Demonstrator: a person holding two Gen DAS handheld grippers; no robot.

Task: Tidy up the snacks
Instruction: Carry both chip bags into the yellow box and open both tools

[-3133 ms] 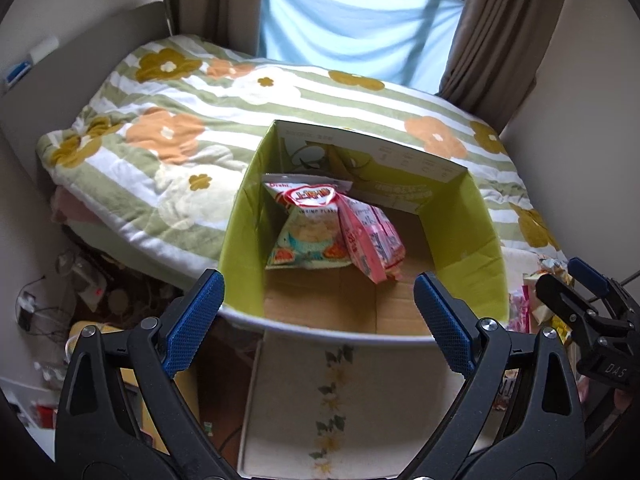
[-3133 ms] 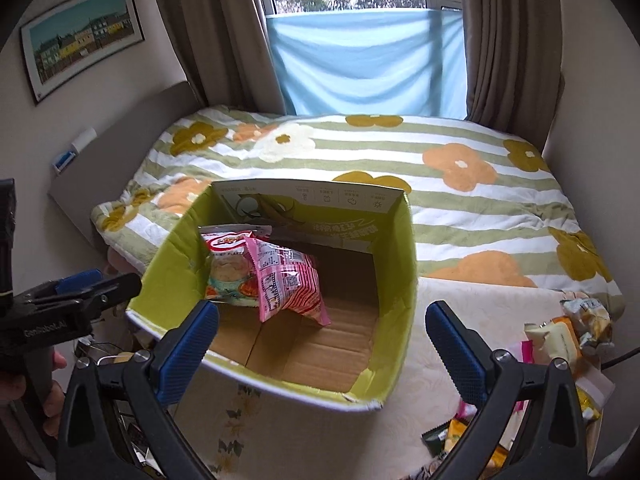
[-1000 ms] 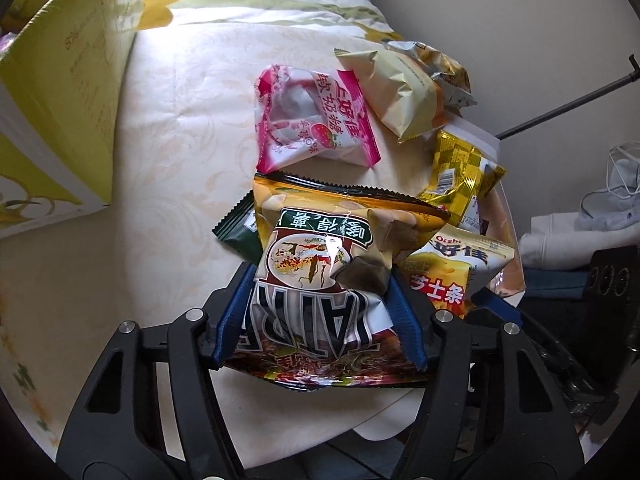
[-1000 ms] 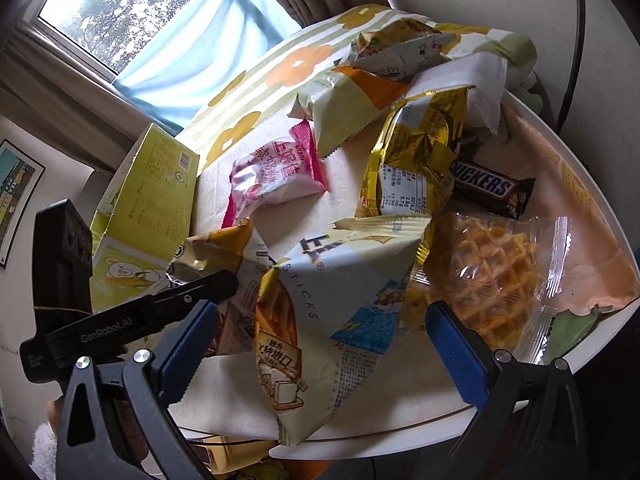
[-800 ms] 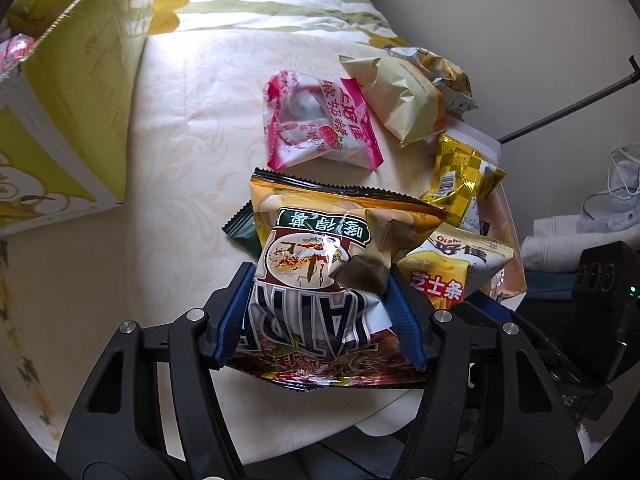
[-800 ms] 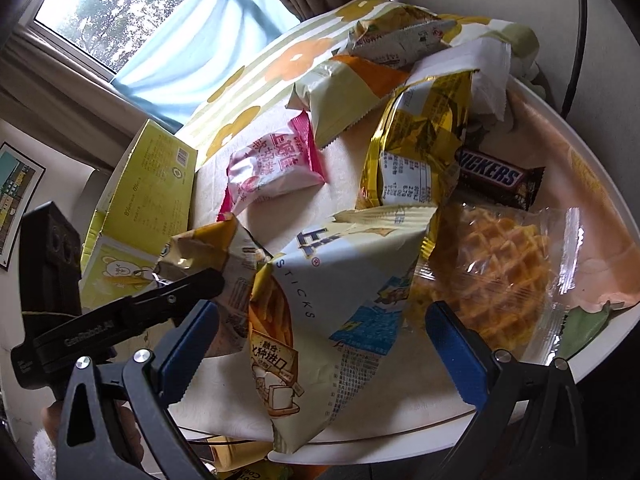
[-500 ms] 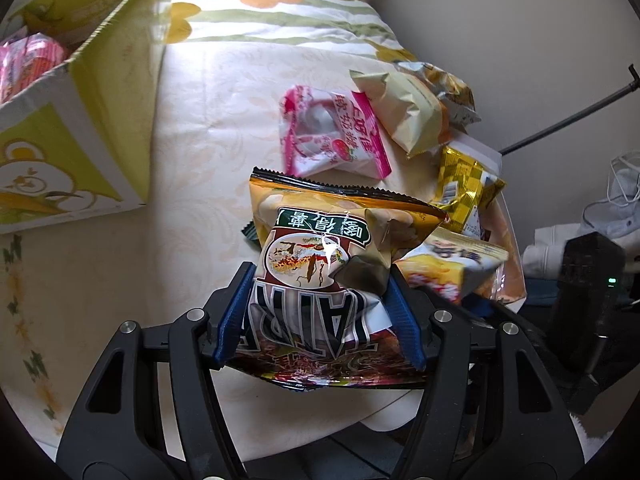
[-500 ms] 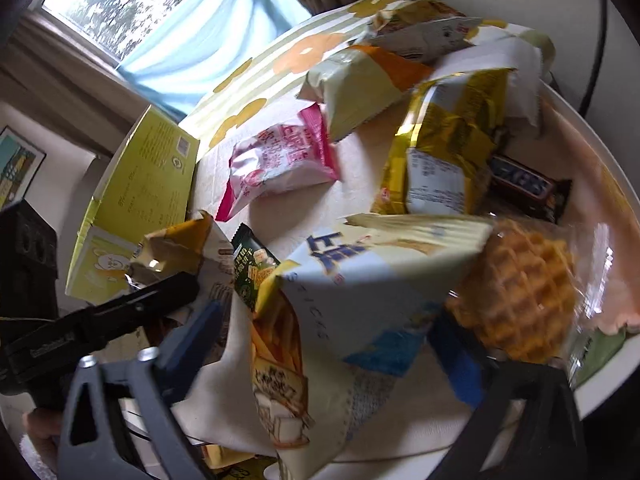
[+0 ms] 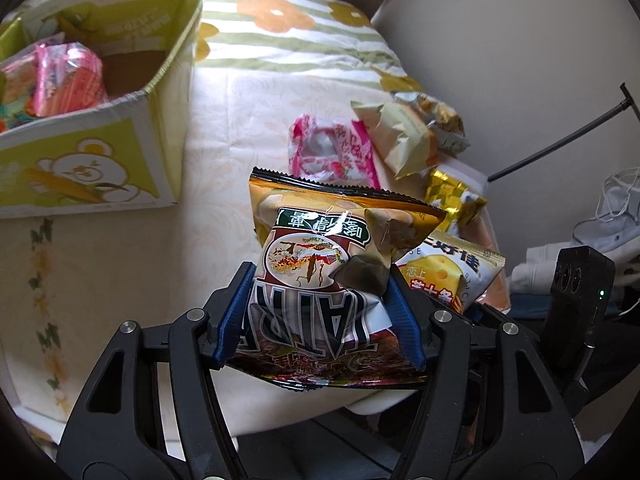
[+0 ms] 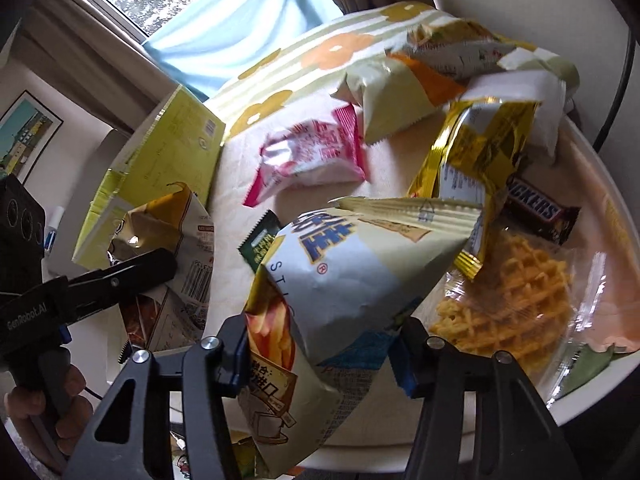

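The left gripper (image 9: 318,318) has its jaws clamped on a brown-and-gold chip bag (image 9: 332,276), squeezing the lower half from both sides so the crimped top edge sticks out ahead of the jaws. The bag's long axis runs along the gripper's own line, pointing forward and away, and its print reads upside down from the wrist, so the bag's true top sits back between the jaws. Gripped low and across its width like that, it seems set for carrying toward the open yellow-green box (image 9: 120,92), which lies ahead and to the left of these jaws with pink packets already inside.

The right gripper (image 10: 320,350) has just been closing its jaws, and they now pinch a pale cheese-stick bag (image 10: 352,280) across its narrow lower part. This bag flares from the grip into a wide sealed end that points forward and to the right, tilted up off the counter (image 10: 384,188).

Ahead of the right jaws lie a pink packet (image 10: 308,156), a gold pouch (image 10: 480,152) and a chocolate bar (image 10: 536,208); a clear-wrapped waffle (image 10: 508,300) lies just right of them. Both hands loaded, the likely next move is the box
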